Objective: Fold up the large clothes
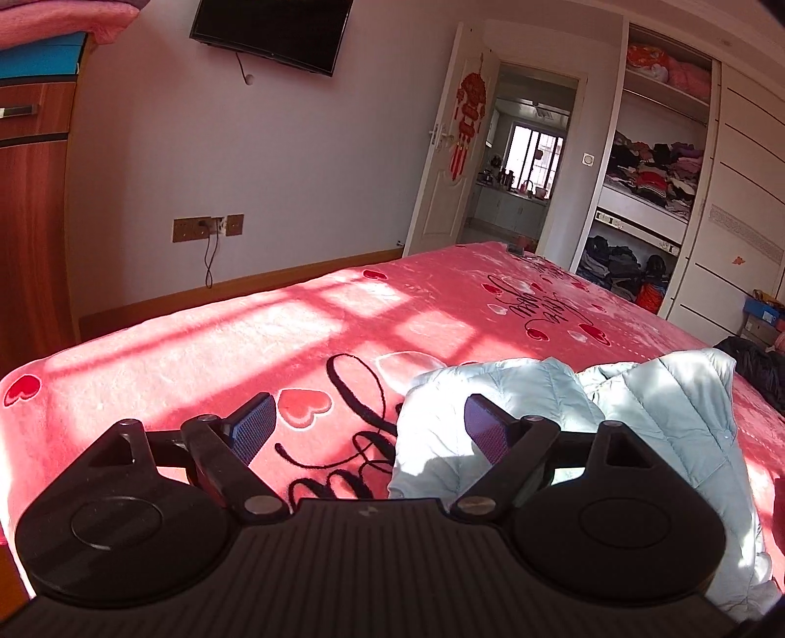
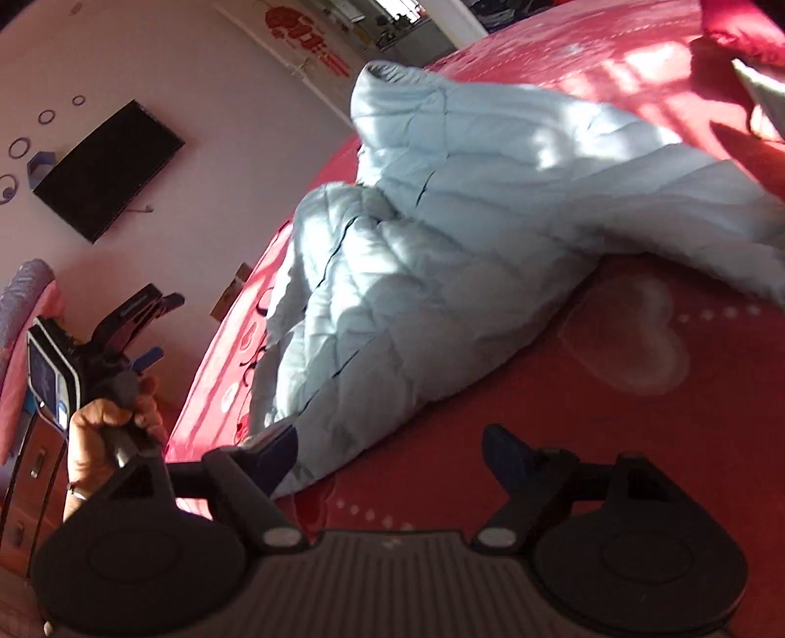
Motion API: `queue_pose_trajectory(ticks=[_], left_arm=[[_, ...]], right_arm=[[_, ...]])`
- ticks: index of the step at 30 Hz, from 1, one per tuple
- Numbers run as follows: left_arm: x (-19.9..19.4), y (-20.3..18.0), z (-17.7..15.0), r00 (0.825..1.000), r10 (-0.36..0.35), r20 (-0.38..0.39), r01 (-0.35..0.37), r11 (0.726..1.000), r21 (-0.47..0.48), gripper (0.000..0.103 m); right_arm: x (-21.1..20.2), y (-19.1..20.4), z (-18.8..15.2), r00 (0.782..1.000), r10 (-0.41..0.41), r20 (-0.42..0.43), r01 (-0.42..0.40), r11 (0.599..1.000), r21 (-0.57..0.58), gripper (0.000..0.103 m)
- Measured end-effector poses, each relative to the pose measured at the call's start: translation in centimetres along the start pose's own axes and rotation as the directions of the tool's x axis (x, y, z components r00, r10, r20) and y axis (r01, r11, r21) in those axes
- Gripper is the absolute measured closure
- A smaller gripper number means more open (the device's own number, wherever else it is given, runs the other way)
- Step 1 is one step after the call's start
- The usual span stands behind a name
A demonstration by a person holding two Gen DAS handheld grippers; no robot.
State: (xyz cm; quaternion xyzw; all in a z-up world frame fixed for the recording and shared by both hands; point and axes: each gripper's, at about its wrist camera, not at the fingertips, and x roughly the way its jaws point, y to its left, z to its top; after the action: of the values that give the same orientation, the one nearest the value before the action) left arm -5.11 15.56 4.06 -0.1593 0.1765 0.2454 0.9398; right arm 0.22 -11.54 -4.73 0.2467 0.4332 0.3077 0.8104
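Note:
A pale blue quilted puffer jacket (image 1: 613, 407) lies crumpled on the pink heart-print bed cover (image 1: 196, 353). My left gripper (image 1: 365, 427) is open above the jacket's near left edge, holding nothing. In the right wrist view the jacket (image 2: 441, 255) spreads across the bed, collar at the far end. My right gripper (image 2: 390, 454) is open at the jacket's near hem, its left finger (image 2: 274, 446) against the fabric edge. The left gripper (image 2: 142, 314) also shows there, held in a hand at the left.
A wooden cabinet (image 1: 29, 221) stands at the left. A TV (image 1: 270, 29) hangs on the far wall. An open wardrobe (image 1: 642, 186) full of clothes is at the right, next to an open door (image 1: 451, 147). A dark garment (image 1: 755, 363) lies at the bed's right edge.

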Motion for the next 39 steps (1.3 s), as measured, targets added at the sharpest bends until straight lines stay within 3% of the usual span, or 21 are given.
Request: queue_pose_trajectory(ticks=[5,8,15,18,20,22,24,28,33,39], left_arm=[[-0.6,1.2,0.5,1.000,-0.016,0.000,0.016,0.999,-0.051,0.000],[-0.6,2.0,0.6,1.000,-0.023,-0.005,0.022,0.996,-0.086,0.000],[-0.4,2.7,0.5,0.999,-0.030,-0.031,0.025,0.989,-0.149,0.000],[-0.3,2.6,0.7,0.999,-0.032,-0.036,0.026,0.988,-0.150,0.000],[-0.4,2.6,0.7,0.999,-0.034,-0.040,0.028,0.988,-0.152,0.000],[-0.3,2.9,0.5,0.998,-0.036,-0.048,0.028,0.987,-0.155,0.000],[0.4,2.9,0.5,0.997,-0.042,-0.059,0.033,0.988,-0.153,0.000],[0.8,2.6,0.4,0.996,-0.053,-0.070,0.042,0.989,-0.142,0.000],[1.0,2.1,0.3,0.995,-0.068,-0.076,0.059,0.991,-0.119,0.000],[1.2,1.8,0.2,0.994,-0.088,-0.070,0.081,0.991,-0.104,0.000]], right_arm=[[5.4,1.7,-0.2,0.990,0.130,-0.048,-0.127,0.990,0.061,0.029],[7.2,2.4,-0.1,0.980,0.193,-0.048,-0.186,0.975,0.124,0.025],[10.5,1.5,0.3,0.987,0.159,-0.021,-0.145,0.943,0.300,0.022],[11.3,2.0,1.1,0.988,0.151,0.001,-0.145,0.945,0.294,0.022],[11.7,2.4,1.5,0.989,0.149,0.007,-0.145,0.948,0.283,0.030],[12.3,2.6,1.7,0.994,0.111,-0.011,-0.104,0.956,0.273,0.062],[12.7,2.3,1.4,0.996,0.089,-0.028,-0.078,0.958,0.275,0.076],[11.9,2.7,1.2,0.997,0.054,-0.052,-0.043,0.978,0.205,0.093],[8.5,3.7,1.2,0.996,-0.014,-0.090,0.018,0.999,0.044,0.099],[1.9,2.6,0.2,0.981,-0.095,-0.172,0.083,0.994,-0.074,0.100]])
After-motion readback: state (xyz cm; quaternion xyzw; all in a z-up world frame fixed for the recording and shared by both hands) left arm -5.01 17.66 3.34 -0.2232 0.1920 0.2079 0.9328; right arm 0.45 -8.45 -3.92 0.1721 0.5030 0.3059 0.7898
